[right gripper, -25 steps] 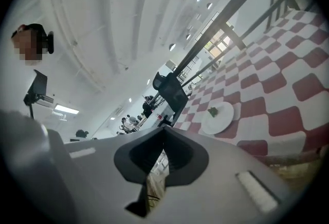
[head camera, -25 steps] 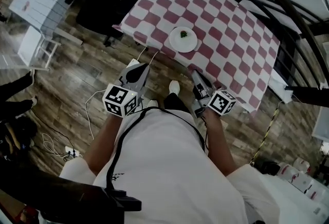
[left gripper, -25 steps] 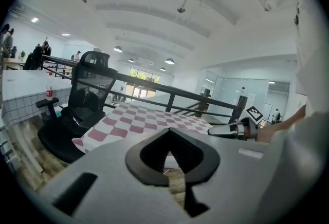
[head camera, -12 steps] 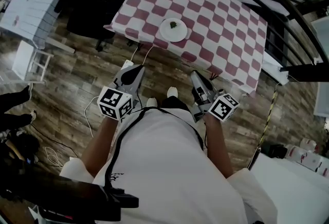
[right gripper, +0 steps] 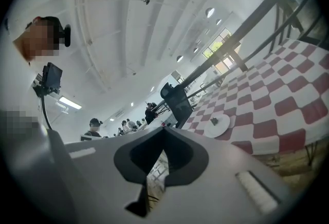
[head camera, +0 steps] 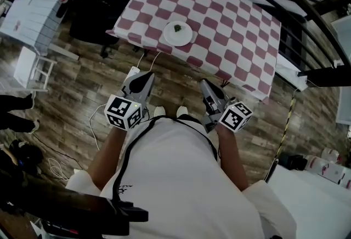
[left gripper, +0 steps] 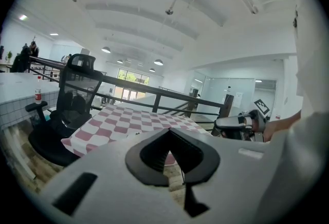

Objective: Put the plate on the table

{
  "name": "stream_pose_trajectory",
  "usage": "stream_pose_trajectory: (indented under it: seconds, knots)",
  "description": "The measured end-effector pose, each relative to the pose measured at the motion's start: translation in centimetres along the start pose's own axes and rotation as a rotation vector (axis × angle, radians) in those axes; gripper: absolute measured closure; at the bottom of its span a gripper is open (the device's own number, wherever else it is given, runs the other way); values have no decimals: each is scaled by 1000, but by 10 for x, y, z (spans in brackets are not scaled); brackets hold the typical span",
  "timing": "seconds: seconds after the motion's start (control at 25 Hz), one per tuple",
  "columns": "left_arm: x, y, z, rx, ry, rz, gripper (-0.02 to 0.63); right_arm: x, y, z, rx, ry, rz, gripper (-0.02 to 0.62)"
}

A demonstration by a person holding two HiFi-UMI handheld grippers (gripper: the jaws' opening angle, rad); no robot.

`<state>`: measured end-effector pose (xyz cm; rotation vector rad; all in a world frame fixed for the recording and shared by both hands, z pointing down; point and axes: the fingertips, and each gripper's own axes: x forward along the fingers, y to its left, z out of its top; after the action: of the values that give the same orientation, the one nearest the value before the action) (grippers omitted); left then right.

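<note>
While both grippers hang low in front of the person's white shirt (head camera: 175, 177), the round white plate (head camera: 177, 33) (a small green morsel lies on it) sits on the table with the red-and-white checked cloth (head camera: 236, 29), near its front edge and well apart from either gripper. Pointing toward the table, the left gripper (head camera: 143, 78) has its jaws together with nothing between them. Beside it, the right gripper (head camera: 206, 86) is likewise closed and empty. A black office chair (head camera: 104, 7) stands just beside the table's left corner, on the wooden plank floor (head camera: 77, 84).
</note>
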<state>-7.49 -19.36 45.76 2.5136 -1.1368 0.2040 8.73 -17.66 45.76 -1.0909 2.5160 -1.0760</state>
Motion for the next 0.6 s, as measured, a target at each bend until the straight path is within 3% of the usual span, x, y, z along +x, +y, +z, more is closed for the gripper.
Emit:
stream_pose_trajectory:
  seconds: [0.6]
  knots:
    - [28, -34, -3, 0, 4, 28, 598, -23, -19, 10, -35, 51, 17, 589]
